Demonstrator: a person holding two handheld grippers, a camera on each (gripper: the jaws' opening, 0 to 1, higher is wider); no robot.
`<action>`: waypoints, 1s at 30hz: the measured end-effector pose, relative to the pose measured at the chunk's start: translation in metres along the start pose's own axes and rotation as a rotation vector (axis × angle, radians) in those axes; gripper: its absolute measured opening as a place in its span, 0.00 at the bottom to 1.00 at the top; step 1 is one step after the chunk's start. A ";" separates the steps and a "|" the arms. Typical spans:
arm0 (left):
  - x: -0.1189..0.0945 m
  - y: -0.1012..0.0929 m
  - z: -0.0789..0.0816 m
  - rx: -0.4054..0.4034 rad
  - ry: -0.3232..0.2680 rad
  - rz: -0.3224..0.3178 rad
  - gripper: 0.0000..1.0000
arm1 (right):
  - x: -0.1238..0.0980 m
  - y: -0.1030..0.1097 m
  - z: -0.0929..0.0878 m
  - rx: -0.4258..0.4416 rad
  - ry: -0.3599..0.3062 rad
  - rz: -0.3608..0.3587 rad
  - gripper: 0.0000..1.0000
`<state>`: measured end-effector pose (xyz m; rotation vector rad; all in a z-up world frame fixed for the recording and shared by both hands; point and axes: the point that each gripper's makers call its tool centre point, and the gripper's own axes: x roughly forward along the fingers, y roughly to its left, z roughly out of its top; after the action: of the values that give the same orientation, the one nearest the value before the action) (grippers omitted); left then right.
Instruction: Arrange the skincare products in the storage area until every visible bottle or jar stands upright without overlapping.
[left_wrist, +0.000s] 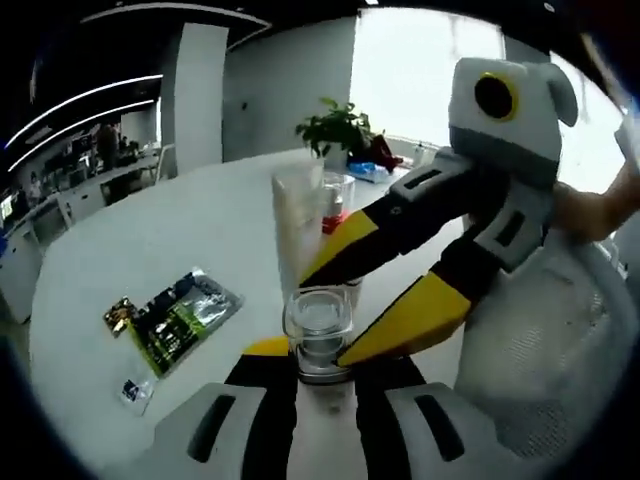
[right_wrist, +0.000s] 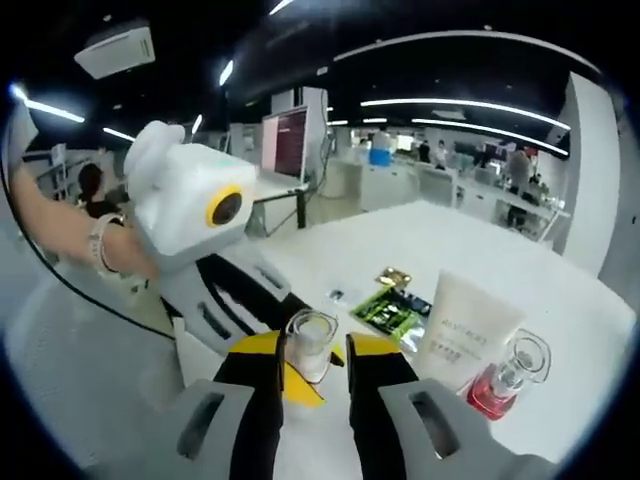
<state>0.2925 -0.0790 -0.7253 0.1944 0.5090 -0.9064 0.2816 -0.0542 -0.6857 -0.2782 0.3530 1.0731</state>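
The small clear jar (left_wrist: 320, 330) stood upright on the white counter (left_wrist: 180, 240), between the two claws. It looked like thick glass or hard plastic, so I judge it stiff, smooth and rather slippery, and it could crack if squeezed hard or dropped. The best place to hold it seemed to be the straight side wall, low and near the base, not the rim.

In the left gripper view, the left claw (left_wrist: 318, 372) had its jaws close against both sides of the jar's base, clamped on it as far as I could see. The right claw (left_wrist: 375, 290) came in from the right with yellow tips, one tip touching the jar's side. In the right gripper view, the right claw (right_wrist: 315, 365) had the same jar (right_wrist: 308, 345) between its jaws; if they pressed on it or only stood beside it, I cannot tell.

Behind the jar stood a white tube (right_wrist: 465, 340), soft and light by my guess, and just beside it a glass bottle with red liquid (right_wrist: 510, 380), surely fragile. A green packet (left_wrist: 180, 318) lay flat on the counter, well apart.

The jar's bottom edge was hidden by the jaws, and the print on the tube was too small to read. In the left gripper view the tube partly covered the red bottle.
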 end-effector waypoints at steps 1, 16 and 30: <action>0.000 0.000 -0.001 0.002 0.004 -0.004 0.16 | 0.000 0.001 0.000 -0.001 0.002 0.005 0.25; -0.016 -0.015 0.015 0.067 -0.131 -0.161 0.16 | -0.001 0.016 0.017 0.014 -0.101 0.110 0.23; -0.013 -0.017 0.017 0.085 -0.159 -0.177 0.18 | 0.000 0.015 0.019 0.019 -0.122 0.116 0.22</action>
<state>0.2777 -0.0865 -0.7033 0.1544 0.3437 -1.1073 0.2711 -0.0400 -0.6695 -0.1762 0.2716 1.1941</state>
